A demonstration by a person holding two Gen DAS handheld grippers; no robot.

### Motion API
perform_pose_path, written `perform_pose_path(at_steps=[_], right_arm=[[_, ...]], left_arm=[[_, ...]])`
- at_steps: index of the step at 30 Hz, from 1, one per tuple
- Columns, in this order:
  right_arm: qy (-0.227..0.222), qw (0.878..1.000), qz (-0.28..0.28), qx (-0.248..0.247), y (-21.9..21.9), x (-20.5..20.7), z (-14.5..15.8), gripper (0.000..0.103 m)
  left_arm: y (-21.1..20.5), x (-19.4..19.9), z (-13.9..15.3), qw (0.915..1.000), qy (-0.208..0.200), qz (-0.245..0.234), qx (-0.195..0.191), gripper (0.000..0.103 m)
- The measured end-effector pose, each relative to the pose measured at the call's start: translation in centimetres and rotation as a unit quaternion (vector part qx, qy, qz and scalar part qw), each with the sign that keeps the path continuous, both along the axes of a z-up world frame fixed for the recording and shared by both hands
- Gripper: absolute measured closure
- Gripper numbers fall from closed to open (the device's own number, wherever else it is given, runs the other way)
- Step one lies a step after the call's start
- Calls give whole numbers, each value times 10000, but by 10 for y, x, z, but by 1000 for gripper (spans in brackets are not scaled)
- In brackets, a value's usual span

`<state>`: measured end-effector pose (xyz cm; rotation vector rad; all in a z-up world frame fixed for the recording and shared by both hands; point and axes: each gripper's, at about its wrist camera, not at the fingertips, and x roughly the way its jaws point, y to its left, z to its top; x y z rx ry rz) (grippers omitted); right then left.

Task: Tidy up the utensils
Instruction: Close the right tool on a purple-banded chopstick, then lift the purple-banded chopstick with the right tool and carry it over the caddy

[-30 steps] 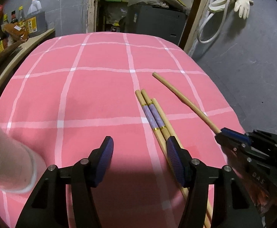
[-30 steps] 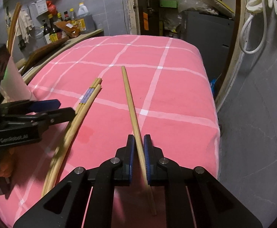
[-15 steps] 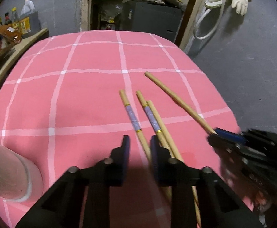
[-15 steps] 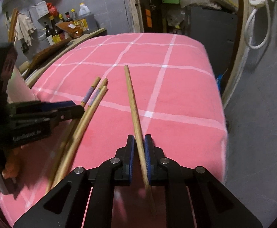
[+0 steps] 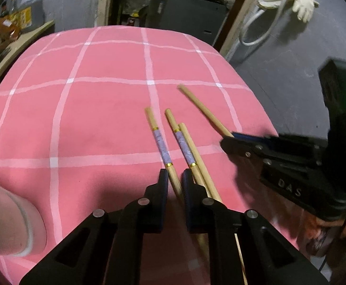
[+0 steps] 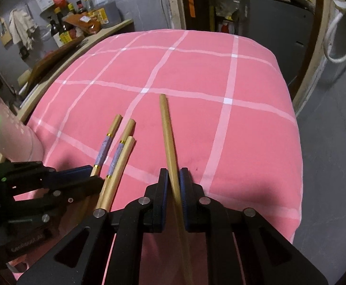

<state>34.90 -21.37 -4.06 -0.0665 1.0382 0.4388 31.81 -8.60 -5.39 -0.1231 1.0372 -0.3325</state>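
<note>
My left gripper (image 5: pixel 175 182) is shut on a wooden chopstick with a purple band (image 5: pixel 160 143), held just above the pink checked cloth (image 5: pixel 78 123). Beside it lie a second banded chopstick (image 5: pixel 183 146) and a plain one (image 5: pixel 198 159). My right gripper (image 6: pixel 173 180) is shut on a plain wooden chopstick (image 6: pixel 167 133), which points forward over the cloth. In the left wrist view the right gripper (image 5: pixel 230 139) holds that stick (image 5: pixel 204 111) at the right. In the right wrist view the left gripper (image 6: pixel 94 175) sits at the lower left on the banded chopstick (image 6: pixel 104 149).
A pale pink cup (image 5: pixel 9 220) stands at the cloth's near left corner, also in the right wrist view (image 6: pixel 11 137). Bottles (image 6: pixel 66 28) crowd a wooden shelf on the left. The cloth drops off at its right edge (image 6: pixel 296 142) to a grey floor.
My left gripper closed from wide open onto one banded chopstick and pulled it left, apart from the other two. My right gripper kept its hold on the plain chopstick and moved forward slightly.
</note>
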Motion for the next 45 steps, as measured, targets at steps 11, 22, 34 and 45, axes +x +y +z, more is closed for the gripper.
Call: perform_pose_path(at_steps=[11, 22, 34, 45], right_arm=[[-164, 9926, -268, 1171, -15, -48, 9, 97], [-1383, 9750, -453, 1681, -7, -108, 35, 97], [-2770, 9366, -548, 2076, 11, -152, 63, 97], [-3456, 8987, -247, 2689, 48, -168, 92, 97]], left_arm=[[23, -30, 7, 9997, 112, 218, -45, 99], [40, -78, 24, 9969, -283, 133, -722, 99], [53, -135, 70, 9774, -1862, 469, -885, 99], [89, -159, 107, 9460, -2872, 1035, -1094, 99]])
